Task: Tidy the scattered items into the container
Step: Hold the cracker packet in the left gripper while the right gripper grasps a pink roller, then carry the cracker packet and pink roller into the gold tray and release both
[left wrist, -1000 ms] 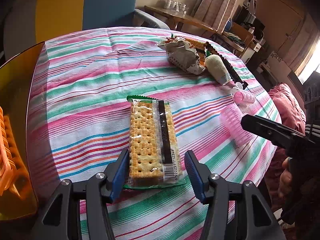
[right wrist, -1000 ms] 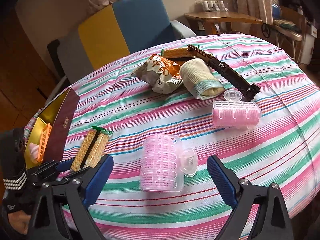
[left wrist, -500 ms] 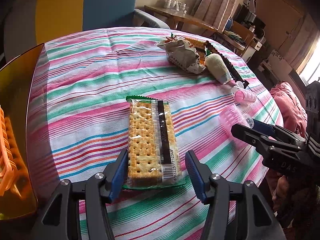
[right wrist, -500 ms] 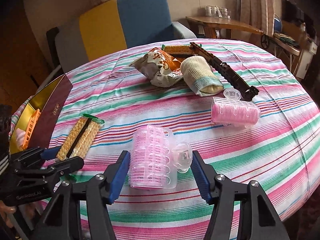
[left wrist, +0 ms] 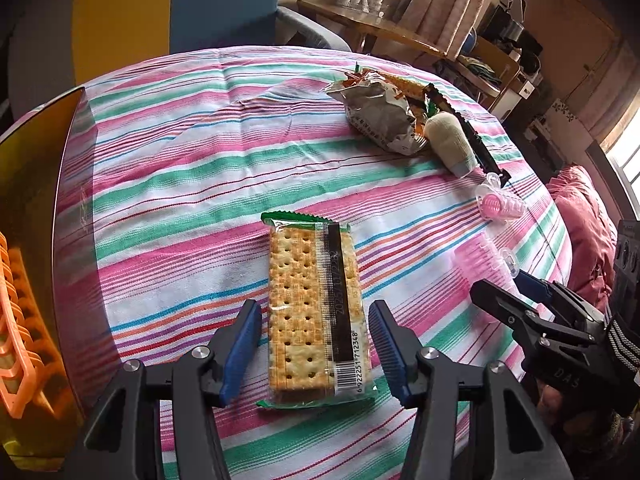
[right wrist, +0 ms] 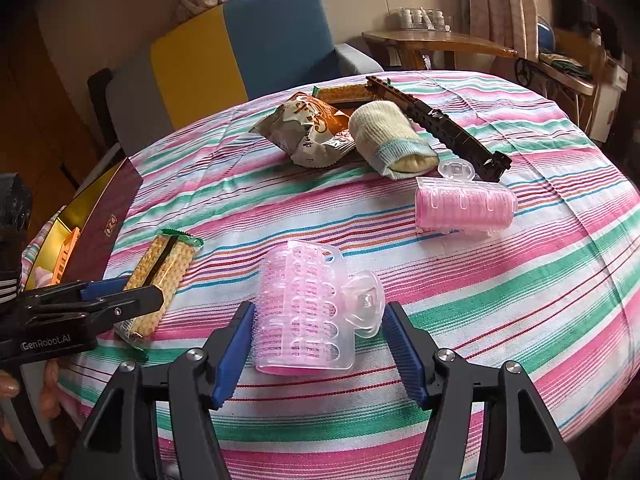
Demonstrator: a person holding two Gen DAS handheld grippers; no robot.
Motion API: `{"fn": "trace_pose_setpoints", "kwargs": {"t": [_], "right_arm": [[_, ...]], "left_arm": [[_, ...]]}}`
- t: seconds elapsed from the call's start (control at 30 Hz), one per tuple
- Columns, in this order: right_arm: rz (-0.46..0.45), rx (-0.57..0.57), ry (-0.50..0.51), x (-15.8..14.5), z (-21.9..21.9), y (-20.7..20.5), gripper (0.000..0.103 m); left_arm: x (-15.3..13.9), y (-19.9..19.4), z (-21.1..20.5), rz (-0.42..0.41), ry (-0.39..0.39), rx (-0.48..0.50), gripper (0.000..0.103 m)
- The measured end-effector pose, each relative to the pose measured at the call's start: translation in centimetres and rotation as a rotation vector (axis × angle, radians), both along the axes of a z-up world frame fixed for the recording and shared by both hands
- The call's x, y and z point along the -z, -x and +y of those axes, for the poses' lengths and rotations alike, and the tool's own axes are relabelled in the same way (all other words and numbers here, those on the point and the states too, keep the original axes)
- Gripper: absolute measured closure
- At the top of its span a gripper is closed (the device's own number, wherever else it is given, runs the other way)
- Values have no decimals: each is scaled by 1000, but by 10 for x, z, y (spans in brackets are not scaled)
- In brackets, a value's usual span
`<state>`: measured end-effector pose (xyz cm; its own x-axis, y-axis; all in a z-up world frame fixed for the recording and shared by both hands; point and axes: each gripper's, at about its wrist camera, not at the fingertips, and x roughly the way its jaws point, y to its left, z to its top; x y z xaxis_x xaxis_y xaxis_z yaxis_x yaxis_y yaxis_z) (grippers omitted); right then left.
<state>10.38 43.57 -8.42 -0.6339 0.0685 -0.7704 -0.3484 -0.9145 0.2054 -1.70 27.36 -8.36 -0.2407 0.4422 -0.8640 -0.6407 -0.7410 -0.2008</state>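
Observation:
A cracker packet (left wrist: 316, 304) lies on the striped tablecloth, its near end between the fingers of my open left gripper (left wrist: 314, 350), which do not touch it. It also shows in the right wrist view (right wrist: 160, 280). A pink hair roller (right wrist: 308, 312) lies between the fingers of my open right gripper (right wrist: 318, 350), close to both pads. The right gripper also shows in the left wrist view (left wrist: 516, 300). The gold-lined box (left wrist: 32, 208) with an orange comb-like piece (left wrist: 18, 328) stands at the left edge.
A second pink roller (right wrist: 464, 208), a rolled sock (right wrist: 390, 140), a snack bag (right wrist: 308, 128), a black toothed bar (right wrist: 440, 124) and another cracker packet (right wrist: 344, 94) lie at the far side. A blue and yellow chair (right wrist: 240, 52) stands behind the table.
My right gripper has closed in from wide open around the near pink roller and moved forward over it. My left gripper has stayed around the cracker packet.

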Motion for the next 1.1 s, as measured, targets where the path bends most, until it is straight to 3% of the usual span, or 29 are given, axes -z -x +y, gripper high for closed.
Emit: {"fn": "trace_pose_setpoints", "kwargs": {"t": [0.13, 0.33, 0.7, 1.1], "right_arm": [[-2, -2, -26, 2, -3, 1, 37], [-10, 8, -52, 2, -8, 0, 39], [-3, 10, -7, -7, -19, -13, 40], [39, -127, -17, -31, -72, 12, 40]], "left_arm": [[1, -6, 3, 47, 32, 13, 54], [-1, -24, 1, 73, 24, 52, 55], [-23, -44, -15, 102, -68, 84, 55], [-56, -35, -67, 149, -137, -43, 55]]}}
